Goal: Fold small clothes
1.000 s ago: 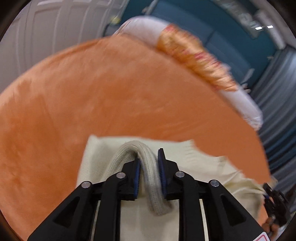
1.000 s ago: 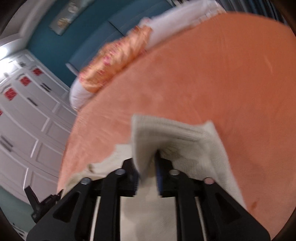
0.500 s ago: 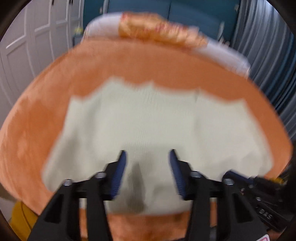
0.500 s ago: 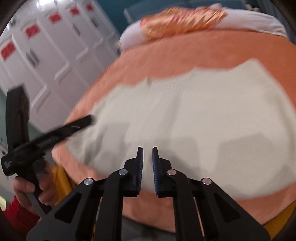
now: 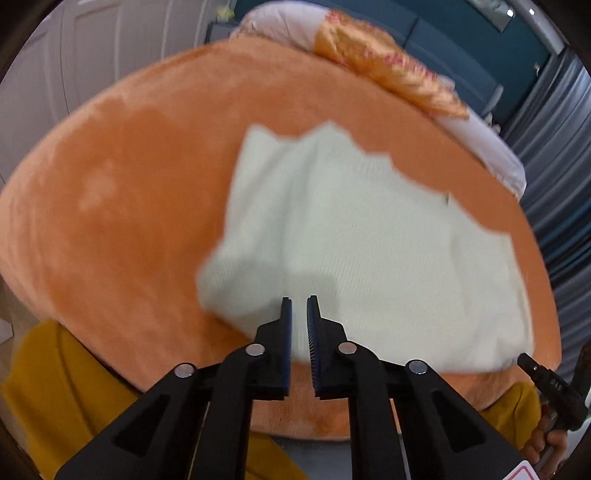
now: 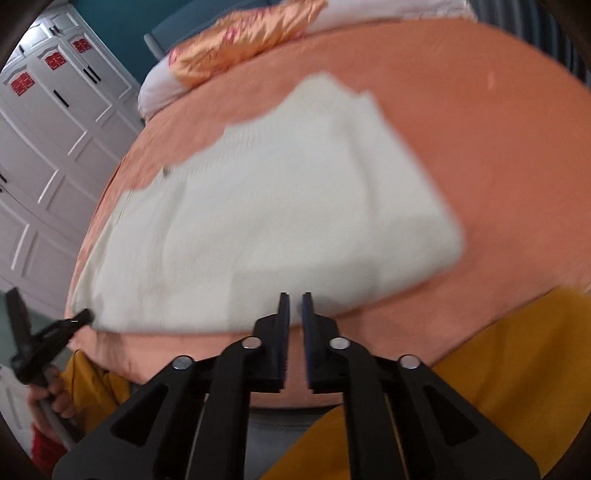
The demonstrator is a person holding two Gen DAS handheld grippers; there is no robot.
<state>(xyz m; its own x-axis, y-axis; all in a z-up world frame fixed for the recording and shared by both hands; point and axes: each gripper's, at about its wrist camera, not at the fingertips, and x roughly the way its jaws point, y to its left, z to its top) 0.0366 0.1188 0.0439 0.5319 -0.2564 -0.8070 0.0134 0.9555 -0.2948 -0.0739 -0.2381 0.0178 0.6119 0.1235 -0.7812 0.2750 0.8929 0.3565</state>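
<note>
Garment: cream knitted garment [image 5: 369, 240], small and soft, lies spread flat on the orange plush bed cover [image 5: 129, 221], its near edge close to the bed's front edge; both views are motion-blurred.
Left gripper: black two-finger left gripper [image 5: 298, 301] with blue ribbed pads hangs just above the garment's near edge, jaws narrow and closing, nothing between them.
Right gripper: black two-finger right gripper [image 6: 294, 295] points down at the same near edge from the other end, jaws narrow and opening, empty; no pad presses the cloth.
Foreground: mustard-yellow fabric [image 5: 55, 387] shows below the bed's front edge in both views, beneath the fingers.
Hands: a person's hand [image 6: 55, 395] grips the left tool's handle at the lower left of the right wrist view, a red sleeve [image 6: 40, 443] below it; fingers [image 5: 546, 446] on the other handle show at the lower right of the left wrist view.
Garment's far edge: ragged in outline, with a jagged top line against the orange cover.
Head of bed: white pillow [image 5: 280, 26] with an orange-gold patterned cloth [image 5: 388, 70] draped over it.
Background: white panelled wardrobe doors [image 6: 55, 122] bearing red emblems, a teal wall [image 5: 461, 48], and grey pleated curtains [image 5: 554, 184].
</note>
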